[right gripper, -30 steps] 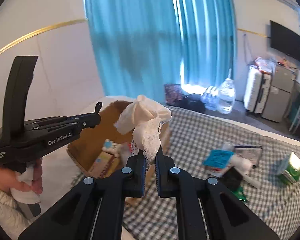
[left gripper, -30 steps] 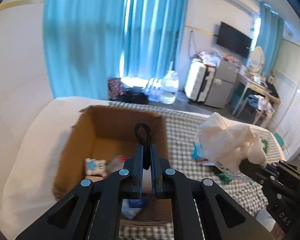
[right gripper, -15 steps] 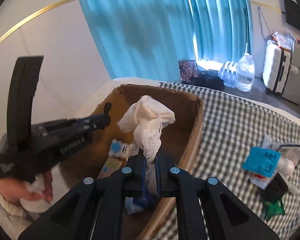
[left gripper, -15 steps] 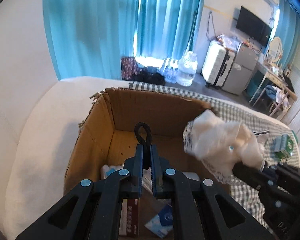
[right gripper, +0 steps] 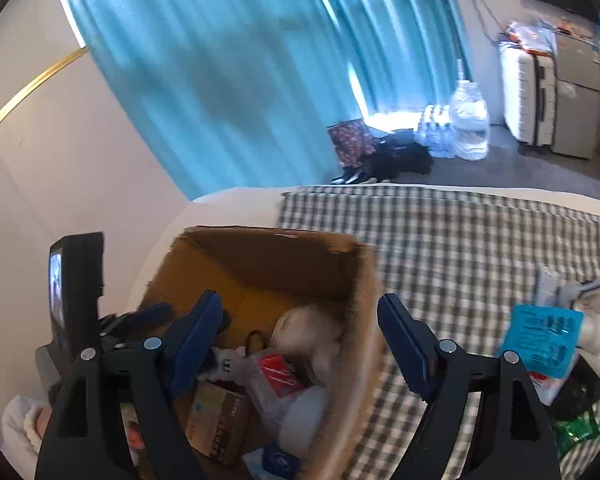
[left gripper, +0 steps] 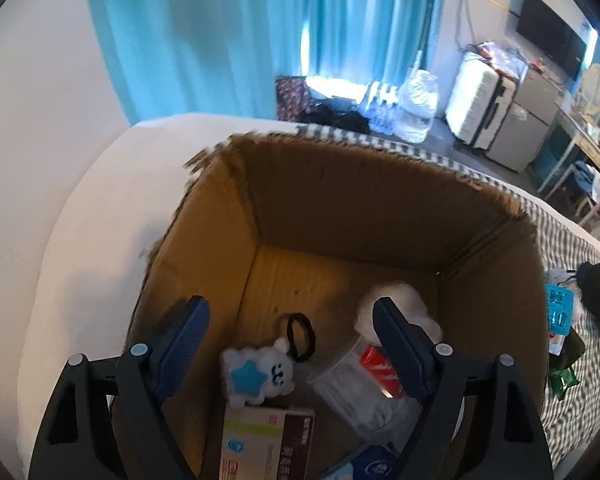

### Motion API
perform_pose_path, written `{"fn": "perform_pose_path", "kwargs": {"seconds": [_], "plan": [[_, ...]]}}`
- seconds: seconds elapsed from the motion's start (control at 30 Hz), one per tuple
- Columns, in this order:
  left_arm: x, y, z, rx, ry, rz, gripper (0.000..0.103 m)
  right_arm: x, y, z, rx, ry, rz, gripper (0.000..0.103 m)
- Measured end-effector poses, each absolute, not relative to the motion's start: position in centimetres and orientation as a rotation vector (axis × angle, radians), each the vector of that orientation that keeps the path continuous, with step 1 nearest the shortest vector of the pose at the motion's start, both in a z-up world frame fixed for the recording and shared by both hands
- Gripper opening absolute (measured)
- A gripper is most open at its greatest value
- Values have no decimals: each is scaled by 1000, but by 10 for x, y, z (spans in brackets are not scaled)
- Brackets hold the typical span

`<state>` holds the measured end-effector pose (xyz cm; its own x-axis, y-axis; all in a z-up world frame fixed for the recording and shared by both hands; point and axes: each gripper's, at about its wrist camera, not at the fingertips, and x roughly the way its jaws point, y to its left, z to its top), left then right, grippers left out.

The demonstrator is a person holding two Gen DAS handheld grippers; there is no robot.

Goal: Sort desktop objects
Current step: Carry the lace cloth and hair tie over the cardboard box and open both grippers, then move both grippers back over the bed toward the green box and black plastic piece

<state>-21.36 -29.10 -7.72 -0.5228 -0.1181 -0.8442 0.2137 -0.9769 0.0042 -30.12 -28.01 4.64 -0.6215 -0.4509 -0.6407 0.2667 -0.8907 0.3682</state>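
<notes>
An open cardboard box [left gripper: 380, 200] stands on the bed; it also shows in the right wrist view [right gripper: 360, 320]. My left gripper [left gripper: 290, 316] is open above the box floor. A black hair tie [left gripper: 300, 336] lies on the floor next to a white and blue plush [left gripper: 256, 376]. The cream lace cloth [left gripper: 400, 304] lies inside by the right wall; it also shows in the right wrist view [right gripper: 308, 328]. My right gripper [right gripper: 300, 312] is open over the box's right wall, empty.
The box also holds a brown and white carton [left gripper: 268, 440], a clear bag with a red packet [left gripper: 376, 376]. On the checked cloth [right gripper: 460, 240] right of the box lie a blue packet [right gripper: 540, 336], a white bottle [right gripper: 596, 328] and a green wrapper [right gripper: 576, 432].
Both grippers opened. The left let go of the black hair tie and the right let go of the lace cloth; both now lie in the box. Both grippers moved closer over the box.
</notes>
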Motion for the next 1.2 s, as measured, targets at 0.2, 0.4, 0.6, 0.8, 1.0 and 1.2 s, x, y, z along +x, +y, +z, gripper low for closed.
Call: {"fn": "perform_pose_path", "kwargs": {"seconds": [0.2, 0.4, 0.6, 0.8, 1.0, 1.2], "plan": [[-169, -282, -61, 1408, 185, -2575, 88, -269, -224, 47, 1094, -362, -2619, 81], [-126, -250, -27, 1321, 222, -2647, 94, -218, -158, 63, 1065, -356, -2779, 81], [-100, -171, 9, 1215, 200, -2801, 103, -172, -87, 87, 977, -373, -2909, 81], [-89, -92, 7, 1228, 183, -2878, 103, -131, -10, 83, 981, -446, -3034, 81], [-90, -26, -28, 1361, 216, -2855, 103, -111, 40, 56, 1052, -502, -3133, 90], [-97, 30, -66, 1467, 113, -2854, 103, -115, 65, 26, 1116, -523, -3145, 90]]}}
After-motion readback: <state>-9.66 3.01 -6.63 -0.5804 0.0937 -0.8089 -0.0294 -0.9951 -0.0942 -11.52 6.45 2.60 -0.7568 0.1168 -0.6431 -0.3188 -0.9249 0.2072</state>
